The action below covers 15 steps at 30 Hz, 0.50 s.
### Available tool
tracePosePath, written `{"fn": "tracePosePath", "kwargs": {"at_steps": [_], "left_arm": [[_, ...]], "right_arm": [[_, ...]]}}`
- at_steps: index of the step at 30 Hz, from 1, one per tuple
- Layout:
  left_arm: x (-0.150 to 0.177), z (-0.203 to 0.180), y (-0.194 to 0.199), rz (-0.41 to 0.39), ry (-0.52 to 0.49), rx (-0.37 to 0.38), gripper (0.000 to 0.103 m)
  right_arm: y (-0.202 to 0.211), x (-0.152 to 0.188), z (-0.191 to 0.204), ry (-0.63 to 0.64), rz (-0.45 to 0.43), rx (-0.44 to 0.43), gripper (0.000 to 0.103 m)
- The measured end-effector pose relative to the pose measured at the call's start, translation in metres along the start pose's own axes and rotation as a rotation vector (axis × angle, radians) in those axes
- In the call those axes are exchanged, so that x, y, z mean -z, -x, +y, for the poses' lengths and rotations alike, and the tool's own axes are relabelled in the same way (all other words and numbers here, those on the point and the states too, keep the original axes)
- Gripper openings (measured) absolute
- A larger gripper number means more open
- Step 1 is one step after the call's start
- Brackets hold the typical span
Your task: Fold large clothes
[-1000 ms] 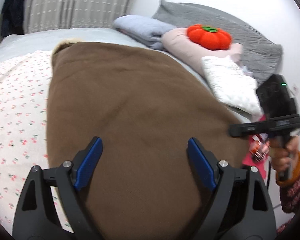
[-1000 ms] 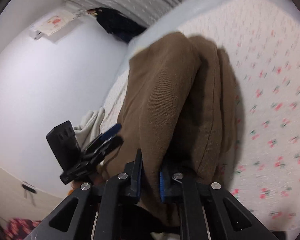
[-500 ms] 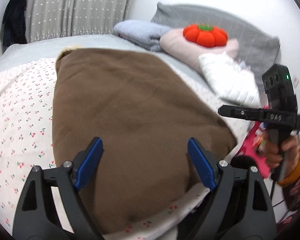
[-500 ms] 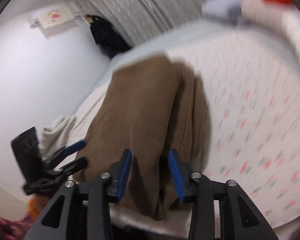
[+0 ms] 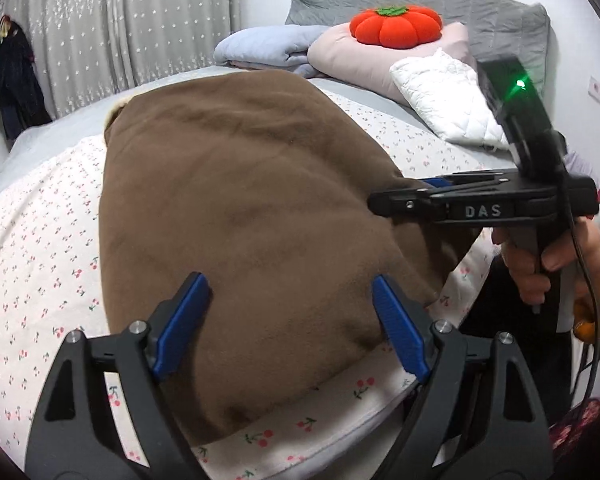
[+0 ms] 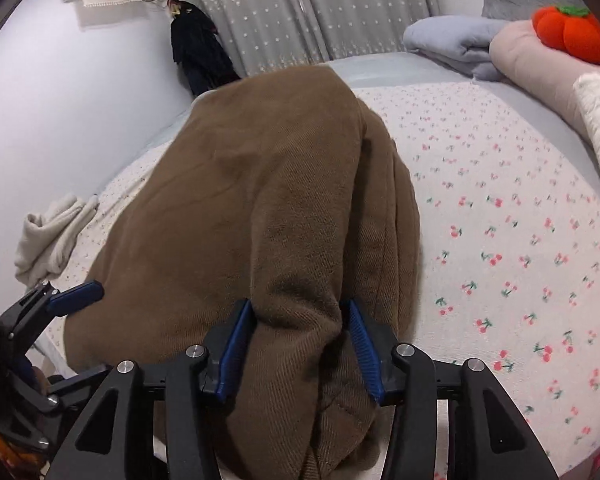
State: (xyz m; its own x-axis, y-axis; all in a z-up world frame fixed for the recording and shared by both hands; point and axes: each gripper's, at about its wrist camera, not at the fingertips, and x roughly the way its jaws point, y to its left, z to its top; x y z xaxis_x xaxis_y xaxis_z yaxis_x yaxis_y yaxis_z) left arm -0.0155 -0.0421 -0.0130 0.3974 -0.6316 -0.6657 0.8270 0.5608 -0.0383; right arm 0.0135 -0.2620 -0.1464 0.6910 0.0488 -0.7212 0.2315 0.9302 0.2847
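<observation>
A large brown fleece garment (image 5: 236, 216) lies folded lengthwise on the cherry-print bed sheet (image 5: 32, 248); it also shows in the right wrist view (image 6: 260, 200). My left gripper (image 5: 288, 320) is open and empty, its blue pads over the garment's near end. My right gripper (image 6: 296, 344) is open, its jaws either side of a raised fold at the garment's right edge, not clamped. The right gripper also shows side-on in the left wrist view (image 5: 396, 200). The left gripper shows at the lower left of the right wrist view (image 6: 76, 296).
Pillows, a folded blue blanket (image 5: 268, 48) and an orange pumpkin cushion (image 5: 396, 26) lie at the bed's head. A white quilted pillow (image 5: 448, 96) lies beside them. A cream cloth (image 6: 48, 232) lies at the bed's left edge. Curtains (image 6: 300, 12) and a dark hanging garment (image 6: 196, 44) stand behind.
My right gripper was shut on the brown garment's edge and has opened, letting the fold down onto the bed. The garment has settled flat. My left gripper has pulled back a little.
</observation>
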Motion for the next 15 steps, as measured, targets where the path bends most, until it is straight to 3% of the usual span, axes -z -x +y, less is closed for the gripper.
{"fn": "tracePosePath", "kwargs": {"at_steps": [5, 15], "left_arm": [[-0.007, 0.011, 0.02, 0.01, 0.119, -0.022, 0.085], [-0.005, 0.046, 0.051, 0.084, 0.412, -0.136, 0.085]], "right_arm": [[0.021, -0.007, 0.01, -0.019, 0.021, 0.046, 0.069], [0.062, -0.006, 0.046, 0.039, -0.017, 0.193, 0.081]]}}
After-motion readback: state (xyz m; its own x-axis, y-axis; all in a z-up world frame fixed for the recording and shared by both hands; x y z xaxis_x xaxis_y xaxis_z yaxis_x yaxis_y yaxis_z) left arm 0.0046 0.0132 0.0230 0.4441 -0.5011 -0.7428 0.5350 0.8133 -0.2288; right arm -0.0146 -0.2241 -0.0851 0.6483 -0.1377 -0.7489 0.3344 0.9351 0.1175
